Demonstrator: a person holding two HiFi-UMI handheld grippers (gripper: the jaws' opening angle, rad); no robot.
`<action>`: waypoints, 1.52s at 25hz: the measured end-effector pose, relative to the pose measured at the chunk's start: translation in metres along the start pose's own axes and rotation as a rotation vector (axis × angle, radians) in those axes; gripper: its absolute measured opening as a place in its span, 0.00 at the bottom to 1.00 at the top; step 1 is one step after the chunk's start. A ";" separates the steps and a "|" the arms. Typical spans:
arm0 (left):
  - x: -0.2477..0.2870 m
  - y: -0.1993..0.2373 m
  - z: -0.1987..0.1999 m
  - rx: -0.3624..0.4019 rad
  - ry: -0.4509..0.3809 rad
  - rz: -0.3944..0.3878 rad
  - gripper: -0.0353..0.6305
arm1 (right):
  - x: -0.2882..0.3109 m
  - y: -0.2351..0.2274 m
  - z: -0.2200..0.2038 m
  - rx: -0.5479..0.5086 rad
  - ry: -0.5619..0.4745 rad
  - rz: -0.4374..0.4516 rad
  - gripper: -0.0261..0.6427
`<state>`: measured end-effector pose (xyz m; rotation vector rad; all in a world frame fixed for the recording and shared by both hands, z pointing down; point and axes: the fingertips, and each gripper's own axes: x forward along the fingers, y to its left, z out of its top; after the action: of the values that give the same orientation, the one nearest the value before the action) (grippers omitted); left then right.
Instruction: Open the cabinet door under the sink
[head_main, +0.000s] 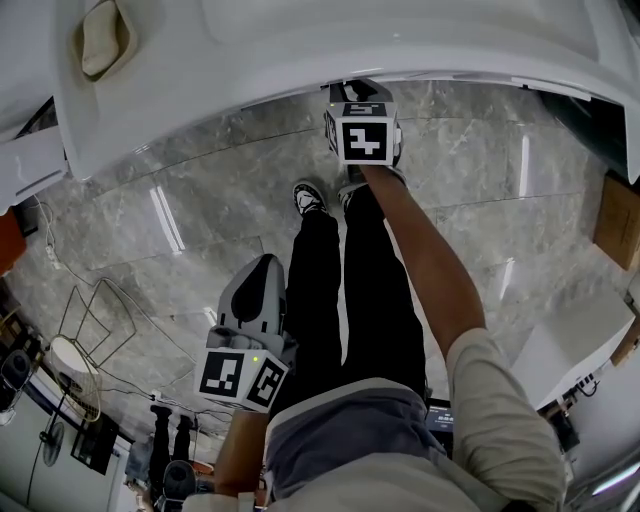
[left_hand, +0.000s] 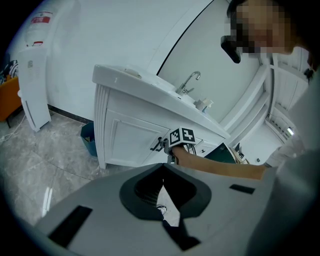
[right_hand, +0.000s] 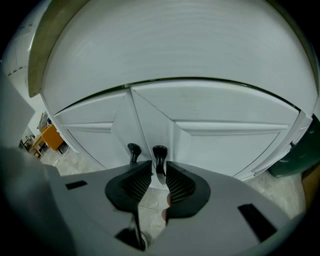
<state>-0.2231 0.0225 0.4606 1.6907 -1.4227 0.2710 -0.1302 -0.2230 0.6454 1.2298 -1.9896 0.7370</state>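
The white cabinet (right_hand: 210, 135) under the sink has two doors, both lying flush, each with a black handle. My right gripper (right_hand: 159, 167) is shut on the right door's handle (right_hand: 159, 154), which fills the gap between the pads; the left door's handle (right_hand: 133, 152) stands free beside it. In the head view the right gripper (head_main: 358, 95) reaches under the counter edge (head_main: 300, 70). The left gripper view shows the right gripper (left_hand: 170, 145) at the handles (left_hand: 157, 144). My left gripper (head_main: 262, 265) hangs back by the person's legs, its jaws (left_hand: 163, 172) shut on nothing.
A faucet (left_hand: 190, 80) stands on the counter. A blue bin (left_hand: 88, 139) sits left of the cabinet, with a tall white appliance (left_hand: 35, 75) further left. A dark green object (right_hand: 295, 155) lies right of the cabinet. A cardboard box (head_main: 618, 220) and wire rack (head_main: 95, 320) stand on the marble floor.
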 end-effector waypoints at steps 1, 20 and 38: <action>0.001 0.001 -0.001 0.000 0.002 -0.002 0.05 | 0.002 -0.001 0.001 0.002 -0.002 -0.008 0.18; 0.013 -0.008 -0.007 -0.004 0.017 -0.047 0.05 | 0.001 -0.008 -0.003 -0.011 0.009 -0.024 0.12; 0.017 -0.026 -0.012 -0.010 0.031 -0.072 0.05 | -0.017 -0.006 -0.028 -0.092 0.018 0.032 0.12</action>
<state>-0.1903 0.0184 0.4660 1.7187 -1.3348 0.2486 -0.1121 -0.1954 0.6498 1.1358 -2.0097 0.6627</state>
